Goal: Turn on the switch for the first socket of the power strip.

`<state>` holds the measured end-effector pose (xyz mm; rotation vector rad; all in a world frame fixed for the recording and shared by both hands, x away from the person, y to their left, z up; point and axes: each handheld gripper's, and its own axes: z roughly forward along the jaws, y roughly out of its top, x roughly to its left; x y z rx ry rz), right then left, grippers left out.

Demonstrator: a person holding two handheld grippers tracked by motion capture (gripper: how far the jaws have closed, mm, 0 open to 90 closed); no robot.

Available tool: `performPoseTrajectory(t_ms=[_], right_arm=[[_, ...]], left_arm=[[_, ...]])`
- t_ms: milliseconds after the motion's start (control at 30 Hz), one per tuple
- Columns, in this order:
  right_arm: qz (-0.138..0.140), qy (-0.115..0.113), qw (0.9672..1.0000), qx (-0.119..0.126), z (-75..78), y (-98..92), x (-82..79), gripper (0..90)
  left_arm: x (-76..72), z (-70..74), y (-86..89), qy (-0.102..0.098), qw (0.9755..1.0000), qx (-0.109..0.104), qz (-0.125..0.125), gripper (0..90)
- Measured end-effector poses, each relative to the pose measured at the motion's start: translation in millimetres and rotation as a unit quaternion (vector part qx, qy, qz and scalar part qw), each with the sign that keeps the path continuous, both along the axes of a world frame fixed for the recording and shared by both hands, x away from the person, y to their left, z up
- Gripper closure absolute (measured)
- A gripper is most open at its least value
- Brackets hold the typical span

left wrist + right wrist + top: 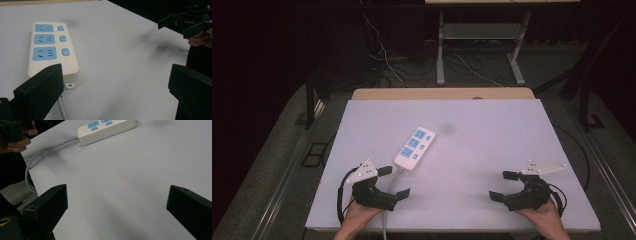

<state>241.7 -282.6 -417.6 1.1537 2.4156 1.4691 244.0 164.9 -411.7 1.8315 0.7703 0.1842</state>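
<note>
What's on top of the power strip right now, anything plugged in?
Nothing is plugged in. The power strip shows three blue sockets, each with a blue switch beside it, all bare. It lies flat on the table, so its underside is hidden.

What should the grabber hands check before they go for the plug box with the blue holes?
1. Left gripper open: ok, jaws wide apart, nothing between them.
2. Right gripper open: ok, also empty.
3. Power strip within reach: ok, it lies flat just ahead of the left gripper.
4. Cable out of the way: not ok, it runs off the table's near edge right beside the left gripper.
5. Sockets free of plugs: ok, all three blue ones are empty.
6. Switches on or off: cannot tell.
</note>
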Motion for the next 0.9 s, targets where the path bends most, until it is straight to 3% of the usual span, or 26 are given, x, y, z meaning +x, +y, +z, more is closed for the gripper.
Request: performPoseTrajectory(t_ms=[900], right_arm=[[0.001,0.004,1.0,-0.001,-0.9,-0.4,-0.9,3.0]], left_arm=[[0.8,1.2,0.6,0.01,0.9999,0.007,0.001,0.0]])
